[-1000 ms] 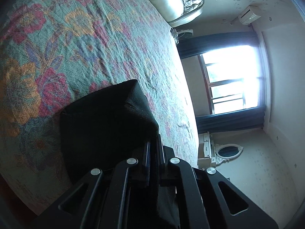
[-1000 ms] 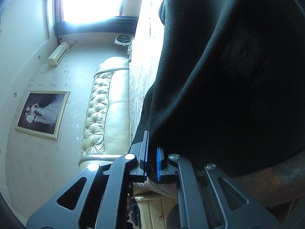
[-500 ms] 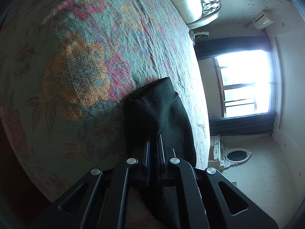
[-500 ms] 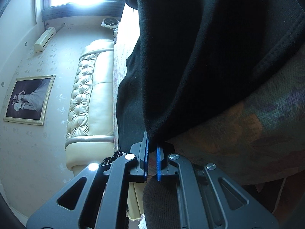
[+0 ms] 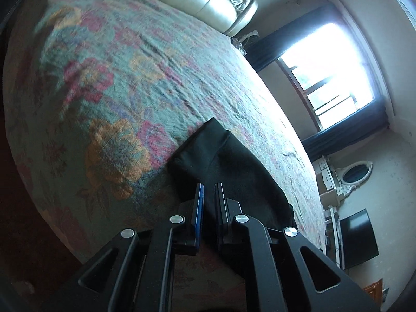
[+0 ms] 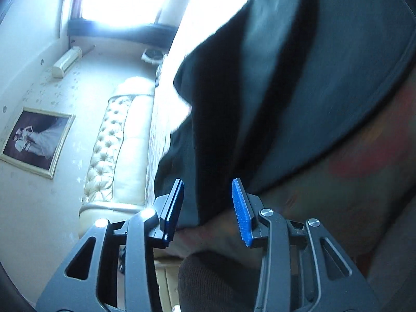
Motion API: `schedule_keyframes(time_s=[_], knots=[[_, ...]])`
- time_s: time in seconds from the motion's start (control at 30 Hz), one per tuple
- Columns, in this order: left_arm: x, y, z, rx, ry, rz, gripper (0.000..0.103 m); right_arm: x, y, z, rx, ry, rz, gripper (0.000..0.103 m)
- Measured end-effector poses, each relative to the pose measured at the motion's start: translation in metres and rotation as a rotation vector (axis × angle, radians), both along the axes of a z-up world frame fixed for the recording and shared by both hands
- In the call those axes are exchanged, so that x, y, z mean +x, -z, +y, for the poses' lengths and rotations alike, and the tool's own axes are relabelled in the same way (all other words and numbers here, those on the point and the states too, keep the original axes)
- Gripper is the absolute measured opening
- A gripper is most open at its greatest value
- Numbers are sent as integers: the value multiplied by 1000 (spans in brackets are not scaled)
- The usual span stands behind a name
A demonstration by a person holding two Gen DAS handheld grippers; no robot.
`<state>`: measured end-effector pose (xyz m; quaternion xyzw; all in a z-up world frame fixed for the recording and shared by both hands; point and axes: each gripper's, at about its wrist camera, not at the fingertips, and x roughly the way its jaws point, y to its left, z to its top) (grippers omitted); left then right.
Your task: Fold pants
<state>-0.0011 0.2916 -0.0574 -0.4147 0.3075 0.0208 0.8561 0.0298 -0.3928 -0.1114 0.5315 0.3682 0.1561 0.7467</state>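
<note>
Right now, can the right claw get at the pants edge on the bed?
Probably yes. The right claw has its jaws opening, and the black pants lie on the floral bedspread just ahead, their edge between the pads with nothing in the way.

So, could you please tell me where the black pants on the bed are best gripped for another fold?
Probably at the folded end of the black pants, coming in low from the near bed edge. That corner stands slightly proud of the floral bedspread, so one claw finger could slide beneath it.
</note>
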Motion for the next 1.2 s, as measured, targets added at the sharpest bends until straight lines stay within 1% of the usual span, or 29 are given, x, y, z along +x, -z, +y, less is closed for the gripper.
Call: schedule_keyframes(time_s=[0.07,0.13,0.17,0.2,0.27,0.3,0.33,0.4,0.43,0.47,0.5,0.57,0.63,0.7,0.73,0.8,0.9,1.0,1.13,1.2], knots=[[8,-14,-17,13,49,-41,12,0,-8,-62,15,155,-22,39],[18,-22,-36,-19,102,-94,34,5,-11,-122,-8,282,-26,39],[27,-25,-48,-41,138,-116,36,9,-11,-147,-18,338,-31,39],[34,-25,-59,-57,178,-129,36,15,-10,-169,-19,373,-30,39],[53,-26,-88,-57,239,-122,37,28,-4,-204,-28,441,-16,39],[62,-25,-101,-60,267,-114,38,35,3,-217,-12,462,-8,39],[71,-23,-114,-67,293,-104,42,44,11,-229,14,463,7,39],[83,-17,-139,-90,325,-91,46,56,26,-244,54,494,46,39],[91,-13,-151,-108,343,-81,46,66,34,-249,80,488,56,37],[96,-9,-162,-123,364,-66,46,76,36,-251,86,499,71,33],[99,-6,-172,-135,382,-50,46,80,38,-253,79,513,83,33],[105,2,-191,-145,421,-23,46,90,38,-255,46,507,87,33],[107,7,-203,-135,446,-4,46,103,29,-242,-5,477,85,32],[108,12,-208,-138,448,10,46,114,26,-240,-58,422,82,10],[109,14,-210,-148,445,19,46,116,26,-241,-56,406,71,6],[108,17,-212,-163,442,34,46,107,20,-241,-64,419,42,6],[106,18,-212,-152,447,30,46,86,-4,-240,-89,425,-31,6],[103,19,-219,-147,452,28,46,60,-29,-243,-122,424,-77,6],[101,21,-221,-164,462,22,46,7,-45,-244,-135,470,-80,6],[101,20,-223,-159,472,16,46,-15,-44,-246,-125,492,-64,6]])
